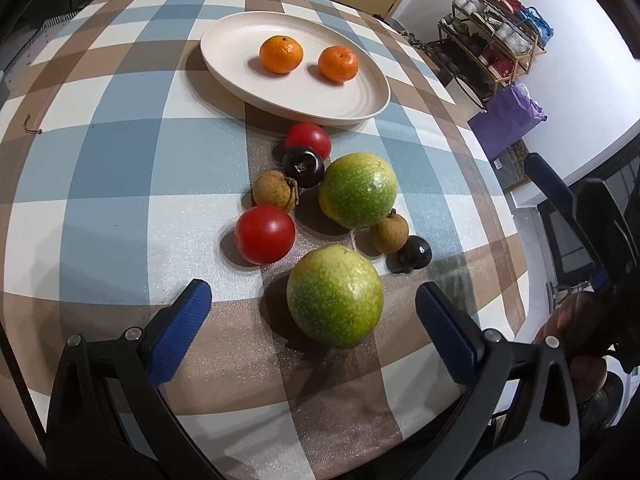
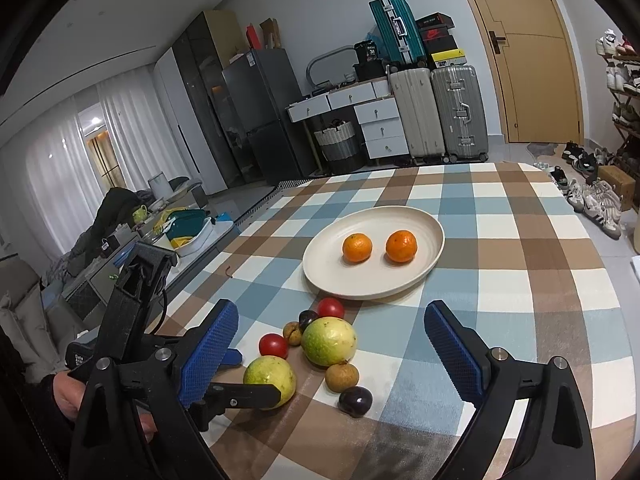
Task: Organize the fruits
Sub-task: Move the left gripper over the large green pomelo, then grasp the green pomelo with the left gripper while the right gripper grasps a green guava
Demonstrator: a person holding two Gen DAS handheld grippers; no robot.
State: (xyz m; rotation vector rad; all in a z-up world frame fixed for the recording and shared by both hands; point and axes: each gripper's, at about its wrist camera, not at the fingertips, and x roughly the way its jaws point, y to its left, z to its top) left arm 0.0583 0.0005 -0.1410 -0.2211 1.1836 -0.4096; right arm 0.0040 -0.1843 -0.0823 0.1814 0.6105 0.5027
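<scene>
A cream plate point(image 1: 240, 76) point(image 2: 320, 272) on the checked tablecloth holds two oranges point(image 1: 281, 54) point(image 2: 357, 247). Nearer lies a cluster of loose fruit: two green guavas point(image 1: 335, 296) point(image 2: 329, 341), two red tomatoes point(image 1: 265, 234) point(image 2: 273, 345), two brown longans point(image 1: 274, 190) point(image 2: 342, 377) and two dark plums point(image 1: 303, 166) point(image 2: 355, 401). My left gripper point(image 1: 312, 304) is open, its blue pads either side of the near guava. My right gripper point(image 2: 332, 344) is open and empty above the cluster. The left gripper's body partly hides the near guava point(image 2: 269, 376) in the right wrist view.
The table's right edge point(image 1: 516, 240) drops to the floor near a shoe rack point(image 1: 492, 32) and a purple bag point(image 1: 512, 116). Suitcases point(image 2: 440, 112), drawers and a fridge point(image 2: 260, 112) stand beyond the table's far edge.
</scene>
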